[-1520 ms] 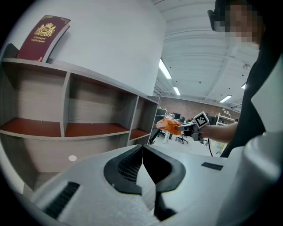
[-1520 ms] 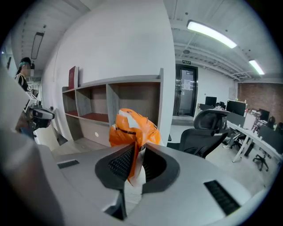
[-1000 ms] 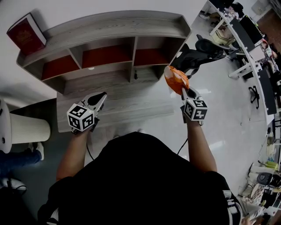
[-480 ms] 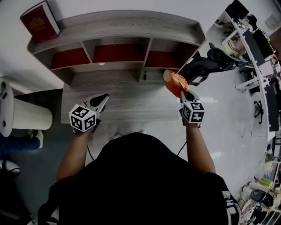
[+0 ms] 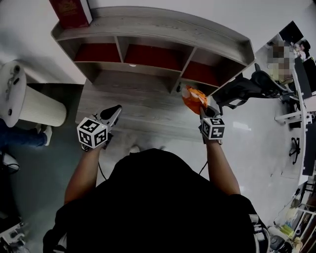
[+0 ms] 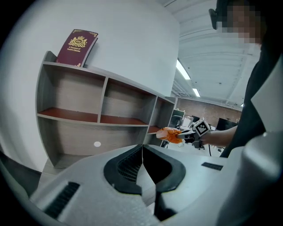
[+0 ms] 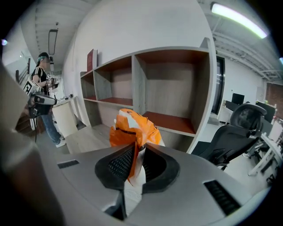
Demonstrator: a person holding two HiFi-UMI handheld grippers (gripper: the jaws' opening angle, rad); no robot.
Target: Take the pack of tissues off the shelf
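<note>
An orange and white pack of tissues (image 5: 194, 97) hangs in the air in front of the right end of the grey wooden shelf (image 5: 148, 29). My right gripper (image 5: 204, 109) is shut on the pack's near edge; in the right gripper view the wrapper (image 7: 132, 130) is pinched between the jaws. My left gripper (image 5: 114, 110) is shut with nothing in it, held low over the shelf's lower board. The left gripper view shows its closed jaws (image 6: 142, 147) and, beyond them, the tissue pack (image 6: 170, 133).
A dark red book (image 5: 70, 10) leans on the shelf's top left. The shelf's red-floored compartments (image 5: 153, 56) hold nothing. A white ribbed bin (image 5: 29, 106) stands at left, a black office chair (image 5: 256, 86) at right. A person (image 7: 42, 88) stands far left in the right gripper view.
The head view has swung so the shelf sits further right and higher. The right gripper with the tissue pack stays in front of the shelf's right end. The left gripper has hardly moved.
</note>
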